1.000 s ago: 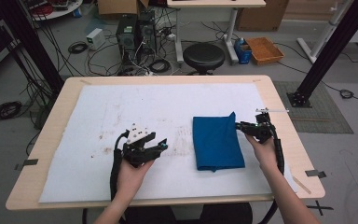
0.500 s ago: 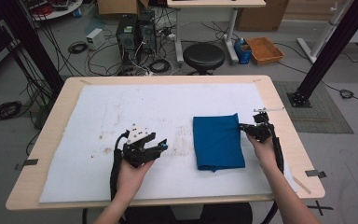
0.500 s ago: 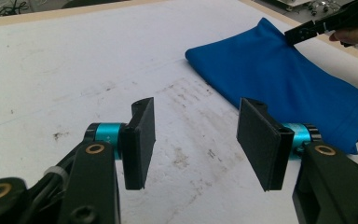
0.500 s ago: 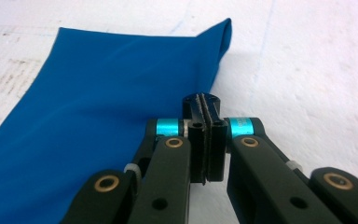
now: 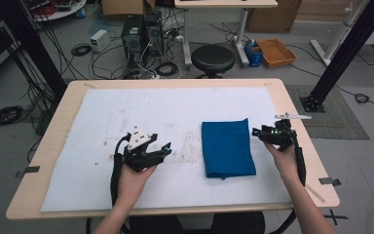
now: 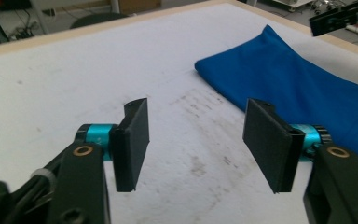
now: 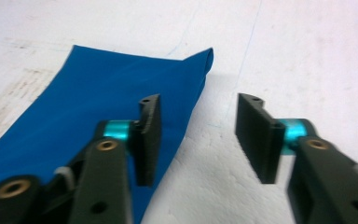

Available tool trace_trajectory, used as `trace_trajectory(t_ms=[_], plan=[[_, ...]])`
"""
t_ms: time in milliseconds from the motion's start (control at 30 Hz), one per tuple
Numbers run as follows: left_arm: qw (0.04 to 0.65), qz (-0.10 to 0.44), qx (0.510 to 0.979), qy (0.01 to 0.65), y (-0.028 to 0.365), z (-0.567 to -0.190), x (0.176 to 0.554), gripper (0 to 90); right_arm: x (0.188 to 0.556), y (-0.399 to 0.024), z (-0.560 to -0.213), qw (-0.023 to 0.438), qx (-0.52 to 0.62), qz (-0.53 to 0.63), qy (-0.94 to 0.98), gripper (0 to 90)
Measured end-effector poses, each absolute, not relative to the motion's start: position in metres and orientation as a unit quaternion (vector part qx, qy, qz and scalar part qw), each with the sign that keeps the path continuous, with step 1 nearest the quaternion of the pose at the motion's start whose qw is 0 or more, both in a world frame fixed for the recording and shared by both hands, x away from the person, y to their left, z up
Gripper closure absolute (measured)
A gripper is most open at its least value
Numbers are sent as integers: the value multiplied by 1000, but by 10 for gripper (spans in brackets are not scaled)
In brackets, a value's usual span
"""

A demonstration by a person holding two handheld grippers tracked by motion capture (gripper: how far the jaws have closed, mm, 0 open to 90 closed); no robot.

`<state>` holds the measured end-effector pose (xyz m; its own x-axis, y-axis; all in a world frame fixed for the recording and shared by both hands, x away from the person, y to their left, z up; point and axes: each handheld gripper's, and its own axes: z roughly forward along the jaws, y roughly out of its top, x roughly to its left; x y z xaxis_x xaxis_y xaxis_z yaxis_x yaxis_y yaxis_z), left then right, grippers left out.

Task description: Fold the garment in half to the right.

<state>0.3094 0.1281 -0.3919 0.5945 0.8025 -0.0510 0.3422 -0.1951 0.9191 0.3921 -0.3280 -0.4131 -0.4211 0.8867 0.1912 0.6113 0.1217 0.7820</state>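
Since the earlier frames, the right claw (image 5: 257,132) has drawn a little away from the right edge of the blue cloth (image 5: 227,148), and its jaws have just been opening; the right gripper view shows them apart with nothing between them, one hanging over the cloth's edge (image 7: 121,88), the other over the white mat (image 7: 307,56). That reads as a release after setting the fold, not a fresh grasp. The left claw (image 5: 165,148) sits where it was, resting on the mat to the left of the cloth, its jaws also just widened and empty, as the left gripper view confirms (image 6: 196,140).

Cloth position: folded into a neat upright rectangle, lying flat on the mat right of centre on the counter (image 5: 292,112), between the two claws and touching neither. One far corner peaks slightly above the rest.

Assessment: both claws are released and parked on either side, likely so the cloth lies undisturbed. The fold appears complete or awaiting one more pass; which, I cannot tell.
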Motion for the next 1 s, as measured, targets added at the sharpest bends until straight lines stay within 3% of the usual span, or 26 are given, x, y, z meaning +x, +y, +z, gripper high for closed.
trace_trajectory(t_ms=[233, 433, 1000], plan=[[500, 224, 757, 356, 156, -385, 320, 363, 373, -348, -403, 187, 472, 449, 735, 387], [505, 215, 761, 347, 179, -384, 325, 363, 369, -363, -397, 175, 458, 471, 733, 315], [510, 208, 761, 344, 207, -387, 329, 364, 369, -364, -394, 169, 436, 474, 746, 302]])
